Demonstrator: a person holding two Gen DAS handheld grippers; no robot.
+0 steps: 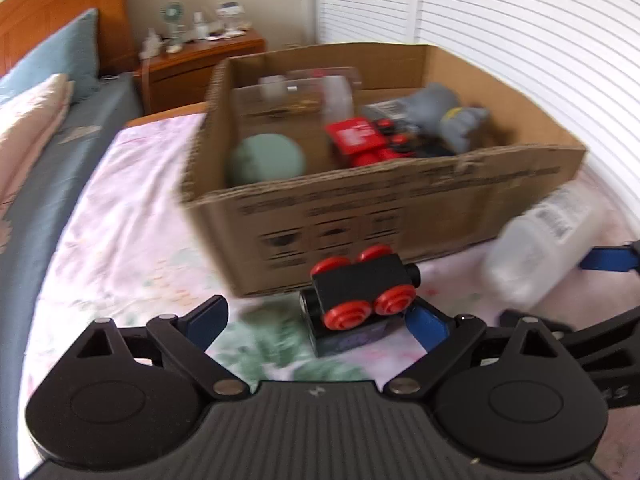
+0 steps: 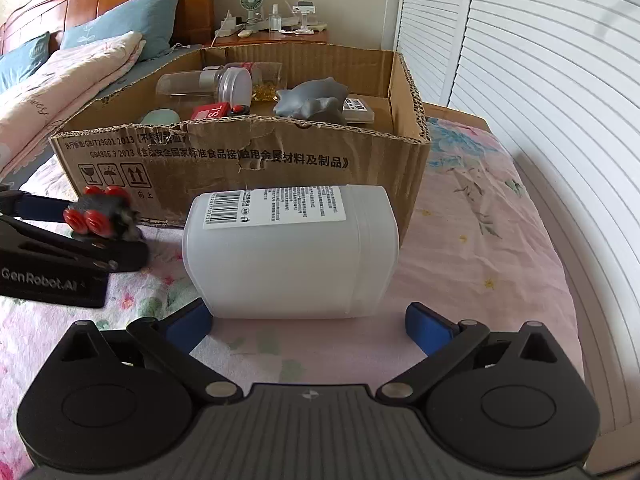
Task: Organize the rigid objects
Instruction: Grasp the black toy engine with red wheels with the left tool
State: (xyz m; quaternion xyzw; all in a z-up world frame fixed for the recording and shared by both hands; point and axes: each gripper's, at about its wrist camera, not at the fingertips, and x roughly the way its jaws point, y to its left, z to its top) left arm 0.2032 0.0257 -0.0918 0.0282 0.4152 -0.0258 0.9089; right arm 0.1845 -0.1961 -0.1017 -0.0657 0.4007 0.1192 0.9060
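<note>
Bedside, both hand-held grippers gape: left, branded "GenRobot.AI", right before barcoded jug.

toy car black, red wheels | jug translucent white | box brown | bedsheet pink floral

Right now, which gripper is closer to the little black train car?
Left. The left gripper is wide open with the train car between its fingers, against the right one. The right gripper sits off to the car's right, open before the white jug.
</note>
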